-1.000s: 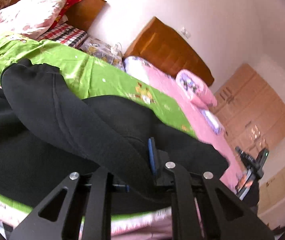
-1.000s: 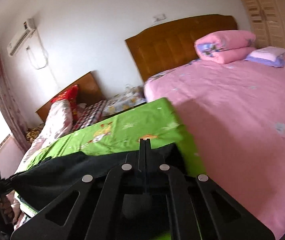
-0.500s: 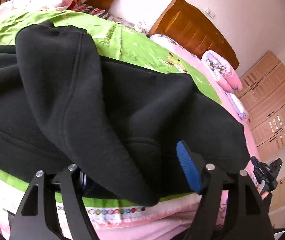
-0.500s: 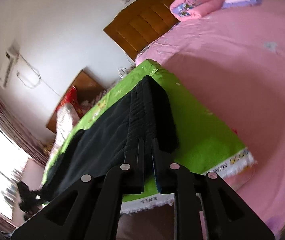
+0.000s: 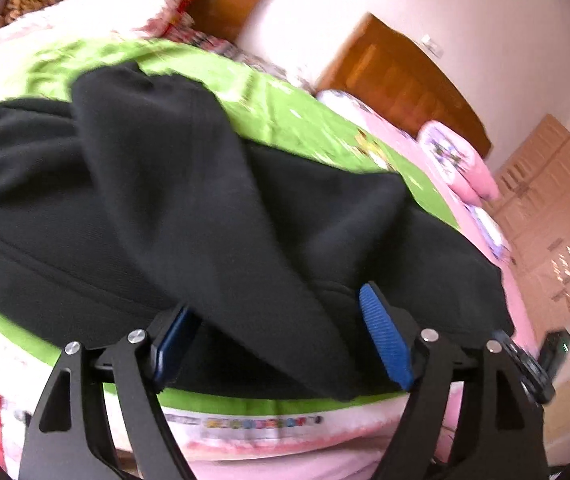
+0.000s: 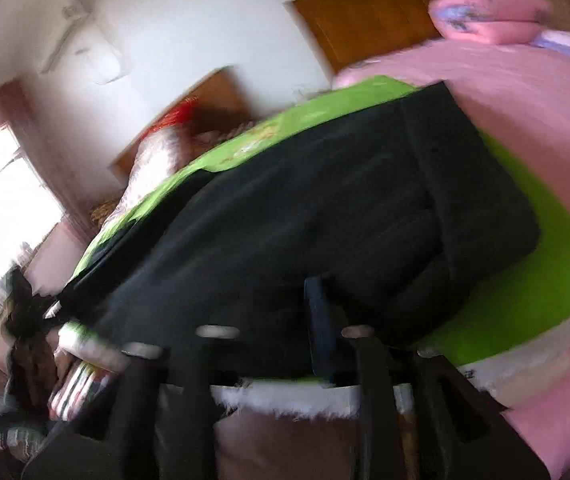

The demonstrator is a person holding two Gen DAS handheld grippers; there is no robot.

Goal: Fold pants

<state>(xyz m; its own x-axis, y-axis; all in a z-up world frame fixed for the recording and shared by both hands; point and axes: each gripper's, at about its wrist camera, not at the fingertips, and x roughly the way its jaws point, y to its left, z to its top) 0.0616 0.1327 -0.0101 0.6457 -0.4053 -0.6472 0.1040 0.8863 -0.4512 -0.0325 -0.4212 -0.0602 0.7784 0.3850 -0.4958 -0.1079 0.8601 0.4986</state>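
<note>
The black pants [image 5: 213, 216] lie folded lengthwise on the green sheet [image 5: 285, 120], filling mid-frame. The left gripper [image 5: 281, 344] is spread wide, grasping nothing, its 2 pads flanking a draped fold. The right gripper [image 6: 321, 332] is too blurred to tell. Best to flatten that loose fold before regrasping.

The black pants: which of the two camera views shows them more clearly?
The left wrist view: the black pants are fairly sharp there, with a folded layer hanging between the open left gripper fingers. The right wrist view shows the pants across the green sheet, but motion blur smears them.
</note>
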